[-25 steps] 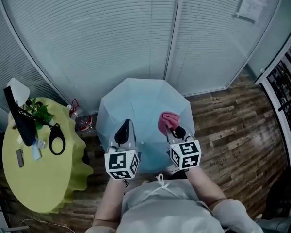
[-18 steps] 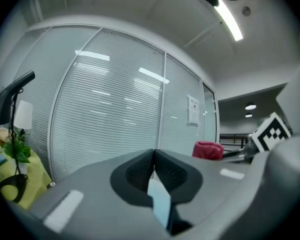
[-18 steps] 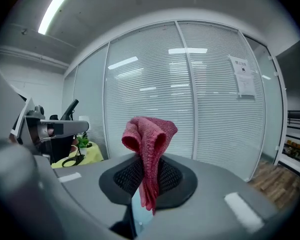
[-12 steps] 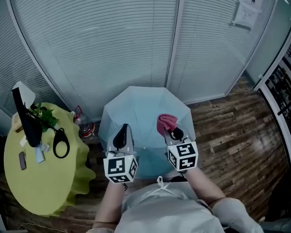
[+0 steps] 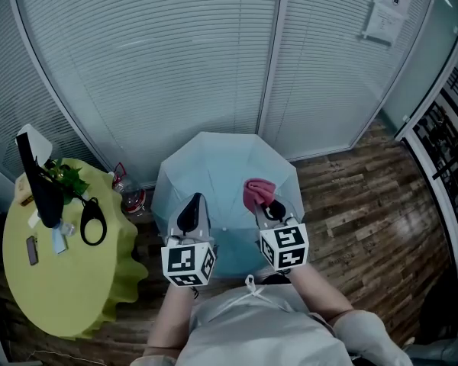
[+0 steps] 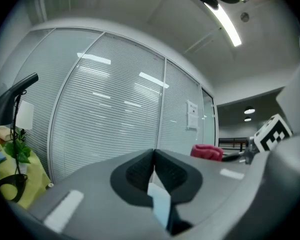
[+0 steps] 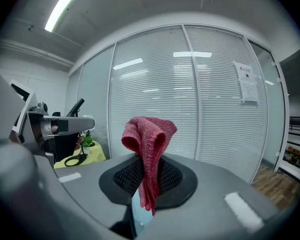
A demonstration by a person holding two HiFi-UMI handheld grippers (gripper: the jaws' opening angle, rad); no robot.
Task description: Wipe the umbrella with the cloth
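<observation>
In the head view we see the open pale-blue umbrella [image 5: 225, 172] on the wooden floor [image 5: 366, 212], near the wall of blinds [image 5: 175, 67], with the yellow-green table [image 5: 69, 280] just beside its left edge. Both grippers are over the canopy's near edge: the left gripper [image 5: 189, 212] toward its near left and the right gripper [image 5: 269, 207] toward its near right, carrying the pink cloth [image 5: 255, 191] (whether it touches the canopy we cannot tell). In the left gripper view the jaws are pressed together at their tips, with nothing between them. In the right gripper view the jaws are clamped on the cloth, which stands bunched above them and hangs below.
</observation>
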